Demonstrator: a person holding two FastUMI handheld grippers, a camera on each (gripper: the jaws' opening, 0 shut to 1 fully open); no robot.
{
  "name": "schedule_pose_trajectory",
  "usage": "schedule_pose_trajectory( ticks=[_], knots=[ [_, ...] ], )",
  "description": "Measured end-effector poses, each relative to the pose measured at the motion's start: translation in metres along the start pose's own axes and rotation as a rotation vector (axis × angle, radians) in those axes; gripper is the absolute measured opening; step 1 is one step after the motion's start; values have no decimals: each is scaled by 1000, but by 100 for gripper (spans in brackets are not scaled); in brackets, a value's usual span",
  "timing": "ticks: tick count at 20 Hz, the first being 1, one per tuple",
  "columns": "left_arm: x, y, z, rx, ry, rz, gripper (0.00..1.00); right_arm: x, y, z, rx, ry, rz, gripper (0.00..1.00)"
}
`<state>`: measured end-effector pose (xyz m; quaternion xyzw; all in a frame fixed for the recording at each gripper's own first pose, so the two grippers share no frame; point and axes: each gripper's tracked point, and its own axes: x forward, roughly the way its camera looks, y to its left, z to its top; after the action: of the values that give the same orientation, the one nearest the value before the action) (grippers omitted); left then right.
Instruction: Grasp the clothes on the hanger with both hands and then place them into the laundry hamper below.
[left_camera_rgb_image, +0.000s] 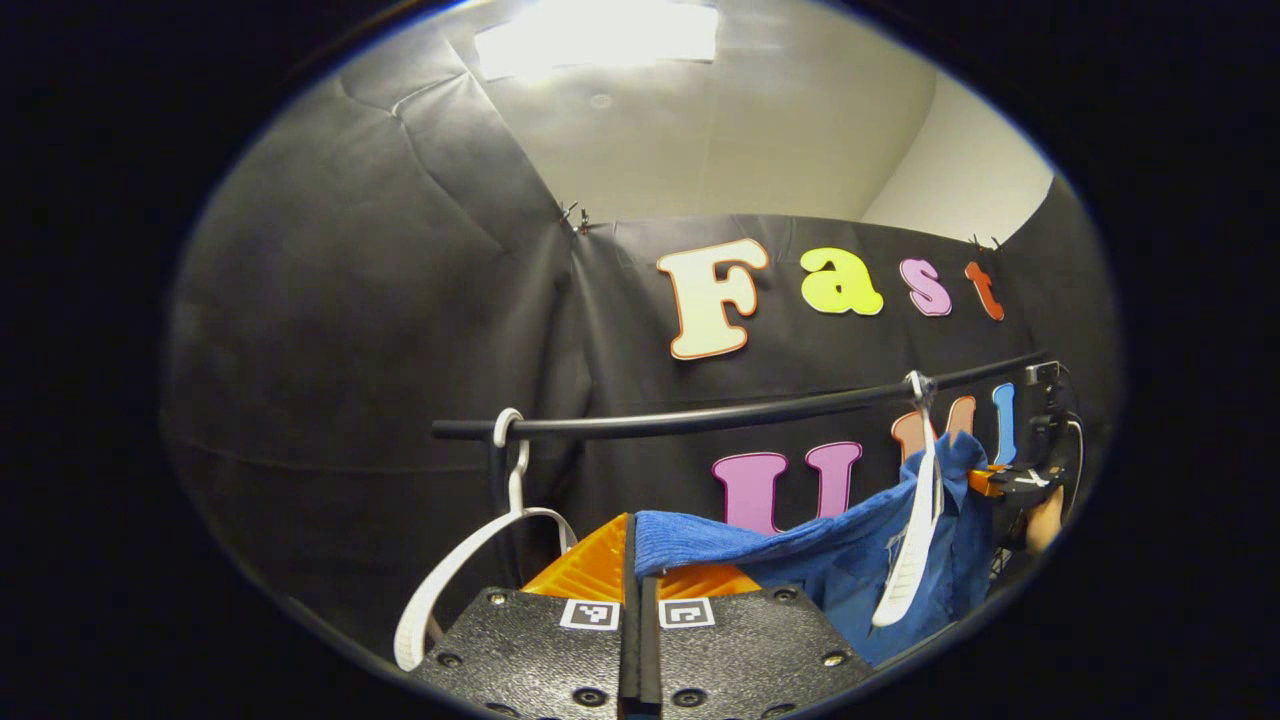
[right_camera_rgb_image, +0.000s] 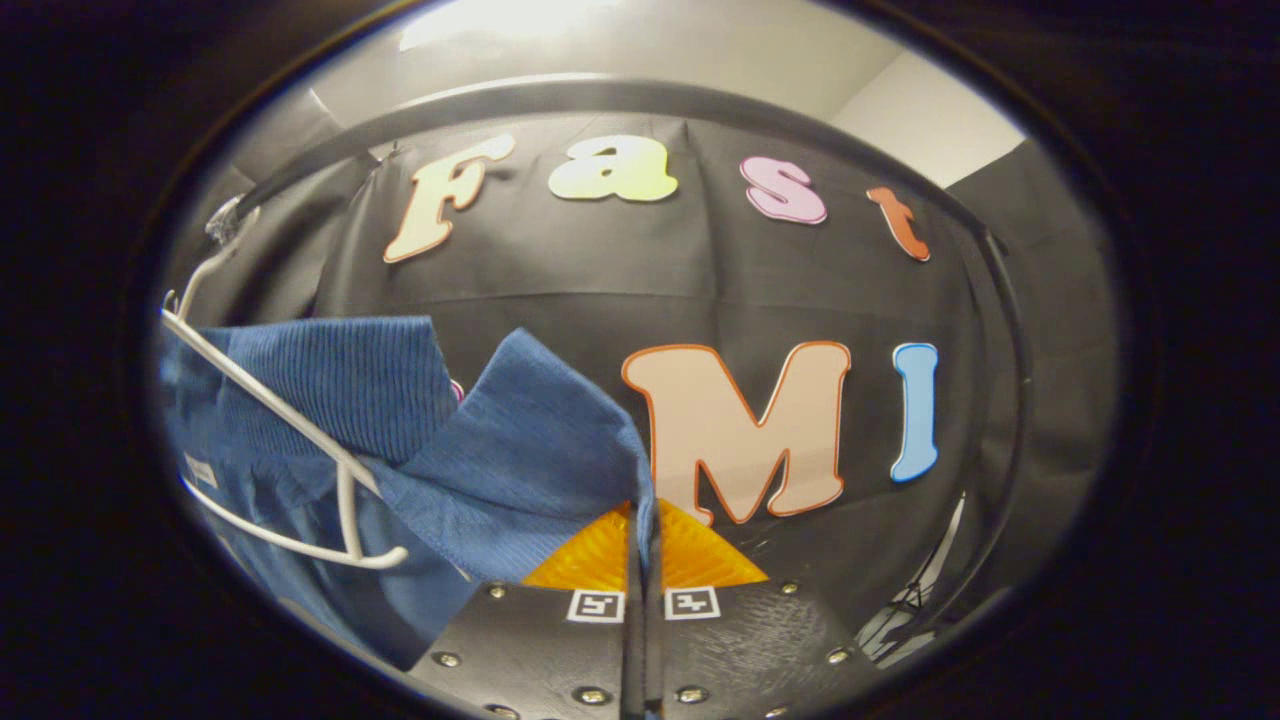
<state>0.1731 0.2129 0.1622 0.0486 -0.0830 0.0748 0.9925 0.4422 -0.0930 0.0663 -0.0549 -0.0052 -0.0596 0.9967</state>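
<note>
Blue knit cloth, the garment (left_camera_rgb_image: 860, 550), was pinched at its edge between our left gripper (left_camera_rgb_image: 633, 580)'s orange fingers (left_camera_rgb_image: 585, 570), which were pressed together with hardly a gap. From that pinch the fabric ran off toward three o'clock in the left gripper view, sagging a little, to a white hanger (left_camera_rgb_image: 915, 530) that hung from the black rail (left_camera_rgb_image: 720, 415). At three o'clock, just past that hanger, we could see the right gripper (left_camera_rgb_image: 1010, 485) at the far edge of the cloth, with part of a hand (left_camera_rgb_image: 1045, 520) behind it; whether its fingers pressed the fabric we could not tell from there. A second white hanger (left_camera_rgb_image: 470, 550) hung bare on the rail at about nine o'clock, close beside our left gripper.

In the right gripper view the right gripper (right_camera_rgb_image: 643, 560) had its orange fingers (right_camera_rgb_image: 590, 555) drawn together on a corner of the garment (right_camera_rgb_image: 510, 460), the cloth's tip caught in the narrow slit between them. The rest of the garment spread away toward nine o'clock, draped over the white hanger (right_camera_rgb_image: 300, 430), whose hook (right_camera_rgb_image: 215, 250) reached the rail (right_camera_rgb_image: 600, 95) near ten o'clock. This view showed the ribbed band of the fabric and the rail arching overhead from nine round to three o'clock.
</note>
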Motion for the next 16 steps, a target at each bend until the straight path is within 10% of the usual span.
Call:
schedule_pose_trajectory(
  ticks=[16],
  knots=[
    [-19,-51,-124,-70,212,-32,0,-82,62,-113,61,97,161,1]
  ],
)
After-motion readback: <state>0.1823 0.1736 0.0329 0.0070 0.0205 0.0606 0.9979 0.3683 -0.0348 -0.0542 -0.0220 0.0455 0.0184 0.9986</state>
